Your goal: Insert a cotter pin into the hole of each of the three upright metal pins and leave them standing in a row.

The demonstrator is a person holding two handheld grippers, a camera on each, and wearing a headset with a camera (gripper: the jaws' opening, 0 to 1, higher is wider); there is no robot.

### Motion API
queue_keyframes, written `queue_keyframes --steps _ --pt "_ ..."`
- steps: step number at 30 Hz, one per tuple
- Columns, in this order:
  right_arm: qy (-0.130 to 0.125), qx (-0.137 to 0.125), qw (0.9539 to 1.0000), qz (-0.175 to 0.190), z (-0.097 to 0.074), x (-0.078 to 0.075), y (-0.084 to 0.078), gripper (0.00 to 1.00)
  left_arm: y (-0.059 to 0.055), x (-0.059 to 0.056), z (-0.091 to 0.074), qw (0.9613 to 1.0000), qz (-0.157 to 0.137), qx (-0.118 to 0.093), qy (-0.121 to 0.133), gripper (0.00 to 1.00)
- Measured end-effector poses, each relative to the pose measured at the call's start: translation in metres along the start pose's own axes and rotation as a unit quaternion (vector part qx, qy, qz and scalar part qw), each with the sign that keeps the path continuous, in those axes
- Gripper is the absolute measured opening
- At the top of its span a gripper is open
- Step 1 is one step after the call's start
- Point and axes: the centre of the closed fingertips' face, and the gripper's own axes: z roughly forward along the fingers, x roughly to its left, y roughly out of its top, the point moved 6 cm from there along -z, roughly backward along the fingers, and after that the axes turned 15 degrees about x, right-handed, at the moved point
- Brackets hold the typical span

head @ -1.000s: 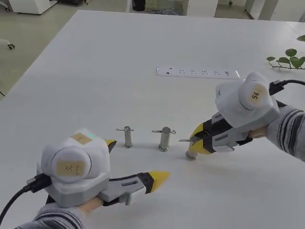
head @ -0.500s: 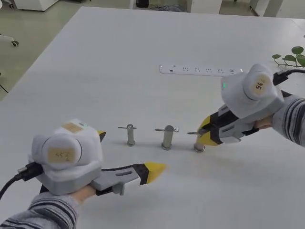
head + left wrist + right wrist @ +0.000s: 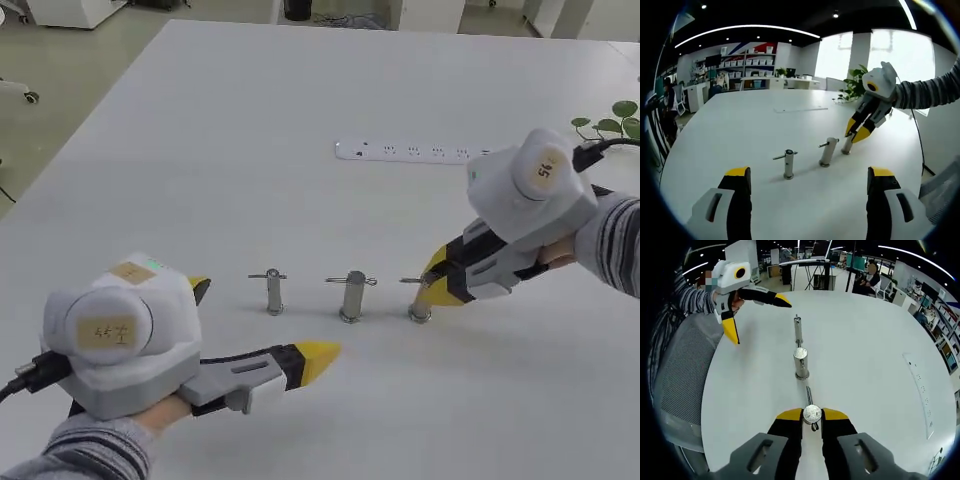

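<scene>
Right pin (image 3: 420, 312) has come into line with middle pin (image 3: 352, 298) and left pin (image 3: 273, 293), all upright on table (image 3: 300, 150), cotter pins (image 3: 362, 281) through them | head view: right gripper (image 3: 432, 290) at right pin's top; left gripper (image 3: 258, 322) near left | left gripper view: jaws wide apart, holding nothing | right gripper view: jaws clamp right pin's head.

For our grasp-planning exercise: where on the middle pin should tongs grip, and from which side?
Probably the bare shaft of the middle pin, below its cotter pin, coming from the near side across the row. It stands upright, its cotter pin sticks out along the row, and the left pin and right pin flank it.
</scene>
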Motion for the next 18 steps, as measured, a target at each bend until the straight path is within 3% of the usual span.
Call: queue_keyframes --steps 11,16,18 --pt "0.005 0.000 1.0000 -0.009 0.0000 0.0001 0.0000 0.09 0.0002 -0.0005 -0.0009 1.0000 0.008 0.004 -0.001 0.96" --pt "-0.016 0.005 0.9998 -0.009 0.0006 -0.0007 -0.0046 0.14 -0.0004 -0.0039 -0.0002 0.9997 0.020 0.010 -0.003 0.96" --pt "-0.016 -0.008 0.9998 0.010 -0.0026 0.0011 -0.0054 0.15 -0.0002 -0.0040 -0.0001 0.9997 0.019 0.012 -0.005 0.96"
